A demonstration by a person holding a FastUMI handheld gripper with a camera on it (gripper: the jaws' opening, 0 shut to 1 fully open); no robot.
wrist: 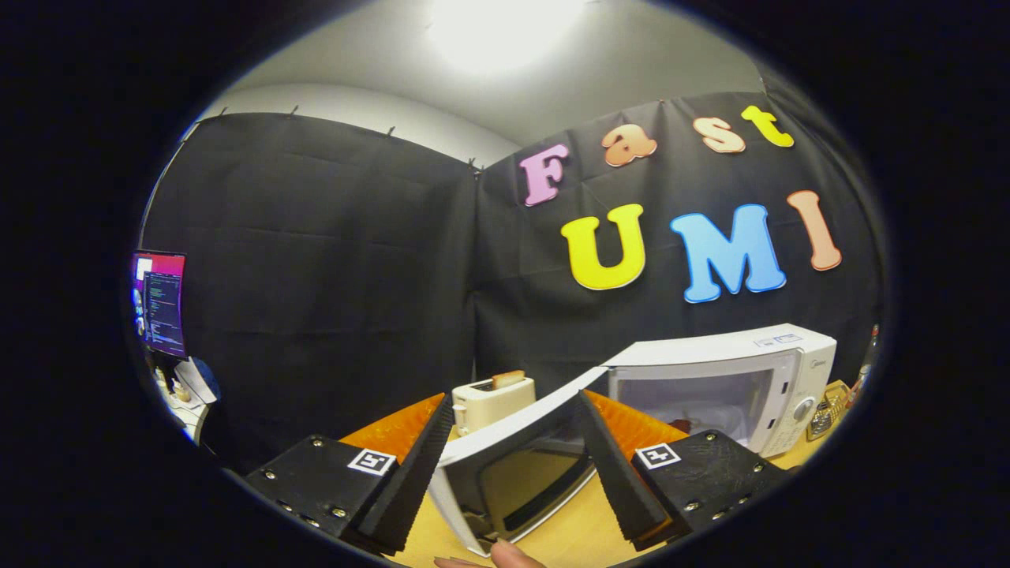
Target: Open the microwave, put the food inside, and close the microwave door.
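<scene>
Your claw (511,465) is spread wide with the swung-open microwave door (513,465) sitting between its fingers, not pinched as far as you can see, while the microwave (734,386) itself sits just beyond on the surface (576,536), toaster (491,402) behind the door.
</scene>
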